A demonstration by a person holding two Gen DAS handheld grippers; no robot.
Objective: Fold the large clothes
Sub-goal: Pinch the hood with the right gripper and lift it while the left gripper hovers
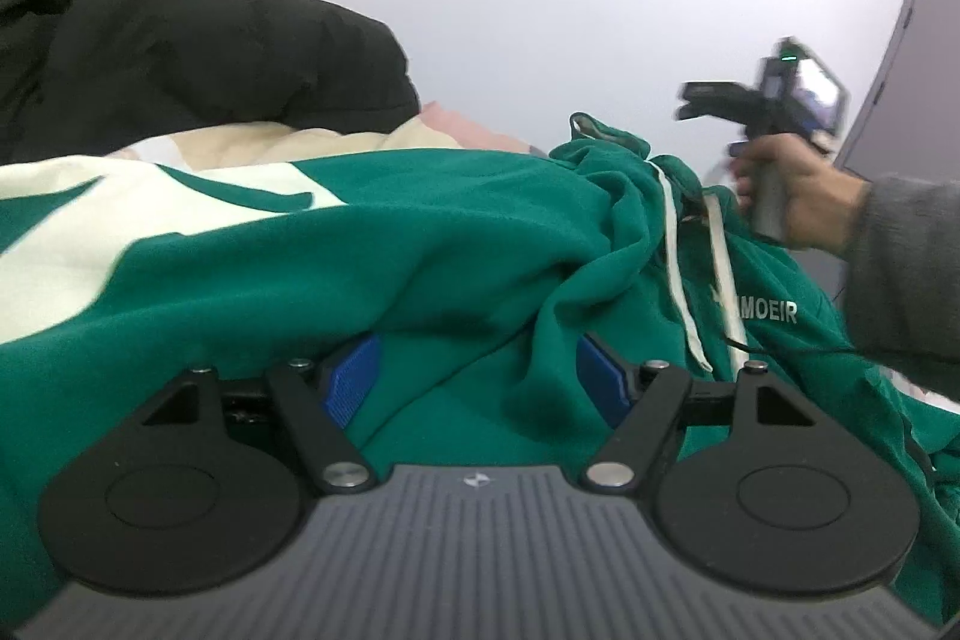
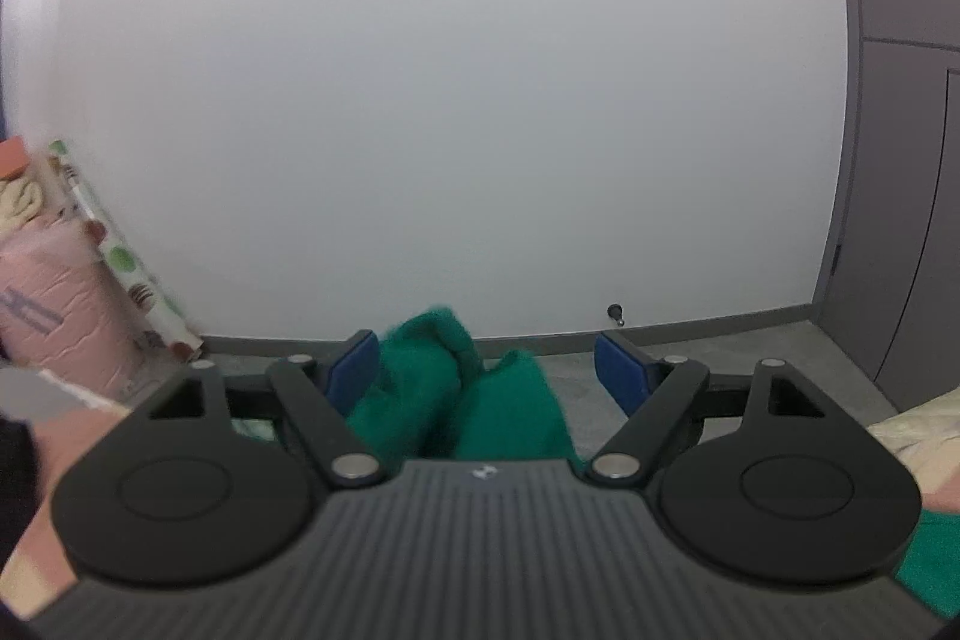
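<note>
A large green hoodie [image 1: 420, 244] with cream panels, white drawstrings [image 1: 675, 256] and white lettering lies crumpled on the bed. My left gripper [image 1: 480, 376] is low over it with its blue pads [image 1: 354, 379] wide apart; green cloth lies loose between them and over their tips. A hand [image 1: 792, 196] in a grey sleeve holds my right gripper [image 1: 690, 100] above the hoodie's hood end. In the right wrist view, my right gripper [image 2: 489, 373] stands open, and a blurred bunch of green cloth [image 2: 456, 388] sits between the pads, nearer the left one.
A black puffy jacket [image 1: 180, 40] is heaped at the back left on cream bedding [image 1: 288, 139]. A grey cabinet door [image 1: 900, 58] stands to the right. Pink bedding [image 2: 66, 304] and a patterned bag [image 2: 126, 262] lean by the white wall, above the grey floor [image 2: 750, 370].
</note>
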